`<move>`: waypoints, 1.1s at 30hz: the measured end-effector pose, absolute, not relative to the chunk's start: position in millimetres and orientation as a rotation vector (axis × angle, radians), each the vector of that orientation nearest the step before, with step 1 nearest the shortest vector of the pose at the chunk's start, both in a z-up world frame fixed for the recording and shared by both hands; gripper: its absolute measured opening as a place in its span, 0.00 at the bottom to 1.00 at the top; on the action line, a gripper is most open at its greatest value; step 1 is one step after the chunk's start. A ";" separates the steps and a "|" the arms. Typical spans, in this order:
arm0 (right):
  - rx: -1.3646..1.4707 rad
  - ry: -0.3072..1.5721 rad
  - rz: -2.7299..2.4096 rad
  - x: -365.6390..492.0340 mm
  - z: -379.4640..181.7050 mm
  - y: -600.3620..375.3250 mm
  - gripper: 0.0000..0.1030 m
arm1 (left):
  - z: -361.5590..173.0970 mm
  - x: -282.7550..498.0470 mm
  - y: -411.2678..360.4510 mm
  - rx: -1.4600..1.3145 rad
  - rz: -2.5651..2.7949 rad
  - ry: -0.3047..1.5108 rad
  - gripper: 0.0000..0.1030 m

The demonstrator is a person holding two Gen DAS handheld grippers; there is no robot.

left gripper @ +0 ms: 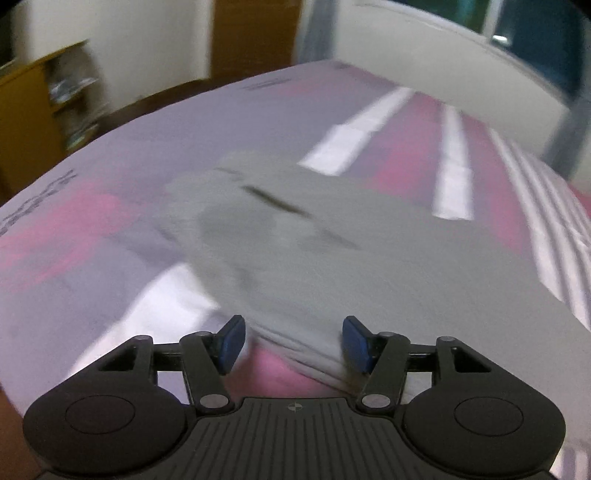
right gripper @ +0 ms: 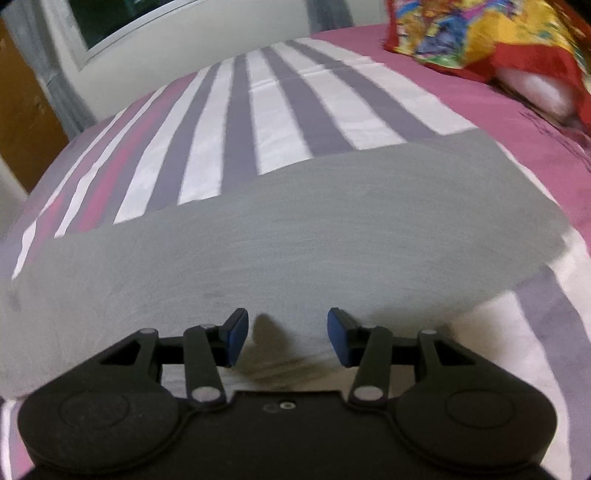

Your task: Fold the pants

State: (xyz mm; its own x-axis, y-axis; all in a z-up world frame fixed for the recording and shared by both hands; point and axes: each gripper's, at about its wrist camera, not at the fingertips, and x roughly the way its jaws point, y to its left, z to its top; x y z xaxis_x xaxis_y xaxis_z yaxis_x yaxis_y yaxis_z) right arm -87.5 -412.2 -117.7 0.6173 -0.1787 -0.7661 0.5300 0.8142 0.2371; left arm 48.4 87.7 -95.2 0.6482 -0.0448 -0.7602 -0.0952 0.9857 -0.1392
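On the bed (right gripper: 524, 122), the grey pants (right gripper: 229, 258) lie flat across the striped sheet. Right gripper (right gripper: 287, 334) sits low at six o'clock, jaws apart and holding nothing, the cloth spreading away toward twelve. From here its long axis runs roughly nine to three, the far end tapering off near three. Over to the left gripper (left gripper: 293, 341): jaws also spread, empty, and a layered edge of the pants (left gripper: 332, 266) sits right between the blue pads (left gripper: 232, 341), pink sheet showing just beneath. Bunched part up around eleven, a dark slit visible there, though motion blur hides detail. Left looks nearer a graspable edge; I'd judge it the likelier one to pinch first. A bright pillow (right gripper: 480, 33) rests at one o'clock.
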 end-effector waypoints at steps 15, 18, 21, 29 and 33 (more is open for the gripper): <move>0.785 0.712 -0.658 -164.9 -122.4 -516.4 0.33 | -129.7 64.1 -55.4 -0.029 -0.239 0.960 0.57; 0.835 0.675 -0.679 -167.5 -126.9 -530.0 0.32 | -130.6 61.2 -53.5 -0.027 -0.243 0.955 0.58; 0.918 0.617 -0.699 -166.8 -131.2 -544.6 0.32 | -129.7 59.8 -54.3 -0.021 -0.234 0.955 0.59; 0.702 0.479 -0.637 -164.7 -79.0 -528.5 0.07 | -133.3 65.8 -52.8 0.004 -0.243 0.948 0.59; 0.813 0.644 -0.696 -172.8 -134.0 -547.8 0.08 | -131.8 63.6 -48.6 0.013 -0.228 0.944 0.59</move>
